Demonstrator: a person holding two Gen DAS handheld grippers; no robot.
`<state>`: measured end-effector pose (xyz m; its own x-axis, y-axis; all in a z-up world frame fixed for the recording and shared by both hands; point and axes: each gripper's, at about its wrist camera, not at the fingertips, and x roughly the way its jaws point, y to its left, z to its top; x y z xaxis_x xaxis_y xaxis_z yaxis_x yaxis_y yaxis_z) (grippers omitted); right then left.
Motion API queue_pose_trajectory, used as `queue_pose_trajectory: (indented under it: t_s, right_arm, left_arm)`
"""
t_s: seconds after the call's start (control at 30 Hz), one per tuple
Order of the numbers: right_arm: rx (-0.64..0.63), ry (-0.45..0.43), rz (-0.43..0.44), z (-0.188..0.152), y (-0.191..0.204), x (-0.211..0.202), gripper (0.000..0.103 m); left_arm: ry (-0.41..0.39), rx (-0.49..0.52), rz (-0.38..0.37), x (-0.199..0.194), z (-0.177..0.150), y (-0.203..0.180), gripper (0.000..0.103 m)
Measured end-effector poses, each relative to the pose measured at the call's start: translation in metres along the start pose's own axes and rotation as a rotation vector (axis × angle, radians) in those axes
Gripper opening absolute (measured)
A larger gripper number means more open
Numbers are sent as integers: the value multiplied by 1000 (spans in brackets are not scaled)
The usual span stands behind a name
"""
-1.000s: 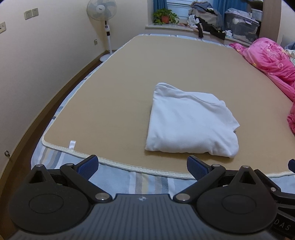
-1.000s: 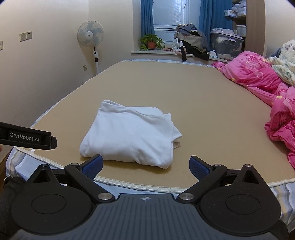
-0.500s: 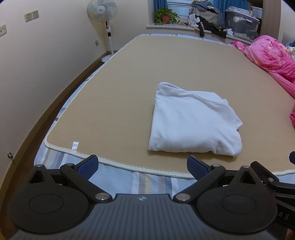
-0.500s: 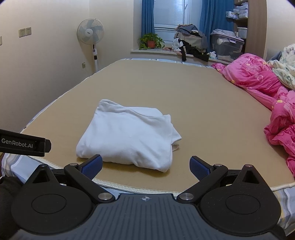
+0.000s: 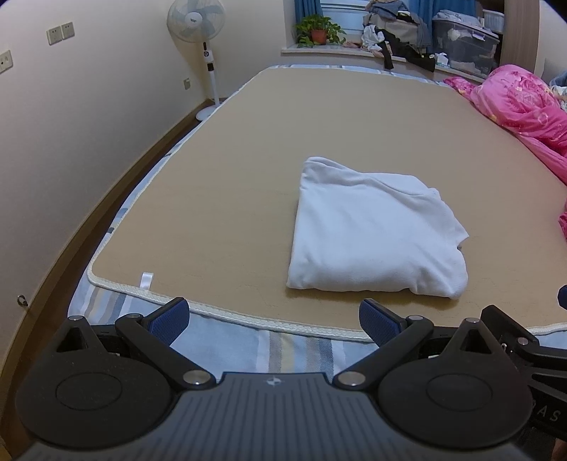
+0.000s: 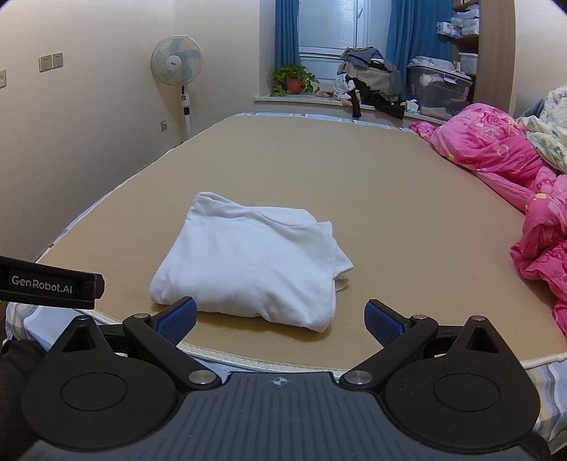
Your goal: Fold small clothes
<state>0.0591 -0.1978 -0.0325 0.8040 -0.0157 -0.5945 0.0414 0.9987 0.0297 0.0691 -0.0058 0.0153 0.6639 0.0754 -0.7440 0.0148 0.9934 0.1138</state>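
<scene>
- The folded white garment [image 5: 375, 234] [image 6: 248, 262] lies on the tan mat [image 5: 230, 177] [image 6: 389, 198] covering the bed, near its near edge.
- Left gripper [image 5: 273, 319]: jaws spread wide, holding nothing, over the striped sheet [image 5: 283, 349], short of the garment.
- Right gripper [image 6: 280, 317]: jaws wide apart and empty, just before the garment's near edge.
- A pink quilt [image 6: 496, 156] is heaped at the right; a standing fan [image 5: 196, 21] stands far left.

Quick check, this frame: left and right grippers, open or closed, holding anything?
Left gripper: open, holding nothing, short of the folded white garment.
Right gripper: open, holding nothing, near edge of the garment between its fingers.
</scene>
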Motion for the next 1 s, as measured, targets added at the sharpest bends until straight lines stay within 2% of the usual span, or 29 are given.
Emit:
queue_pose_trajectory:
  t_s: [1.0]
  right_arm:
    - [-13, -1, 17, 4, 0, -2, 100]
  left_arm:
    - [-3, 19, -2, 2, -1, 5, 102]
